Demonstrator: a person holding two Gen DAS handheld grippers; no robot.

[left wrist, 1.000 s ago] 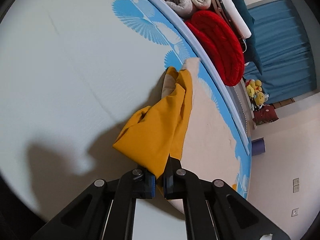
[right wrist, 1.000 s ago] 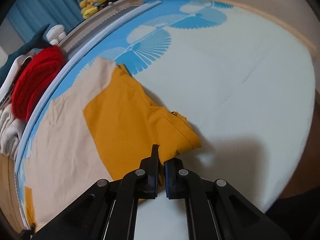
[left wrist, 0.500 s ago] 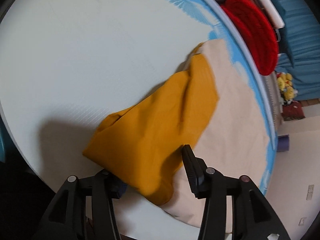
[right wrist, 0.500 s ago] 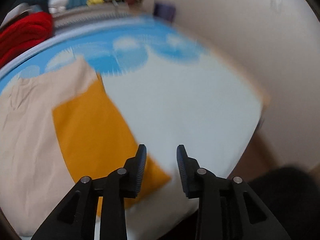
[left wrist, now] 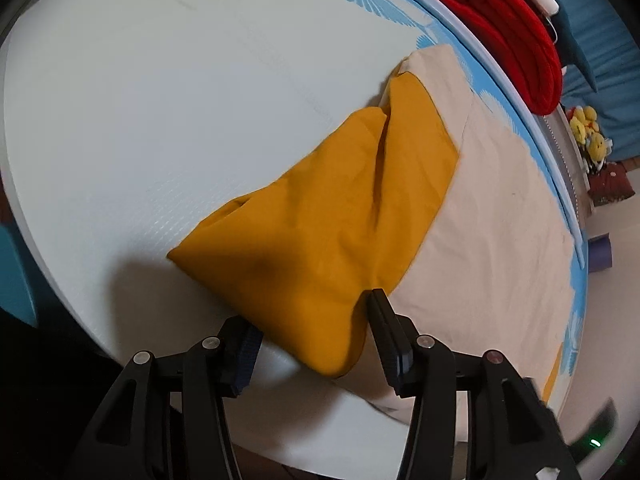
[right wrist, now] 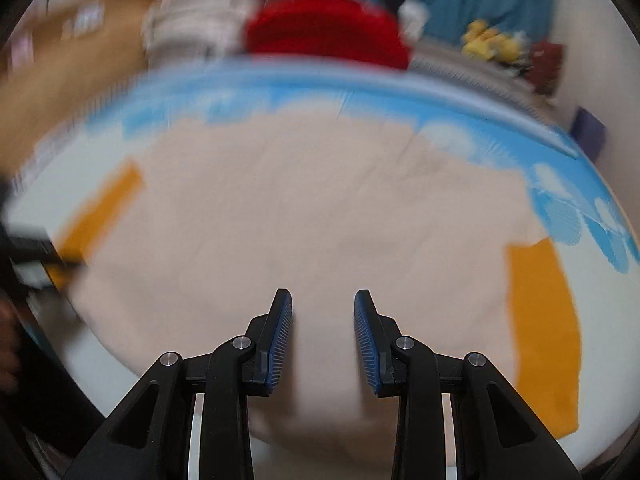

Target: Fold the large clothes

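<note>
Mustard sleeve (left wrist: 320, 236), soft creased wedge

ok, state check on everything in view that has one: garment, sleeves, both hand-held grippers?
beige garment: spread flat on the mat
left mustard sleeve: folded in over the body, rumpled
right mustard sleeve: lying flat at the garment's side
left hand-held gripper: open, sleeve tip between the jaws, not pinched
right hand-held gripper: open, nothing between the jaws, over the beige body
red blanket: folded, beyond the mat
</note>
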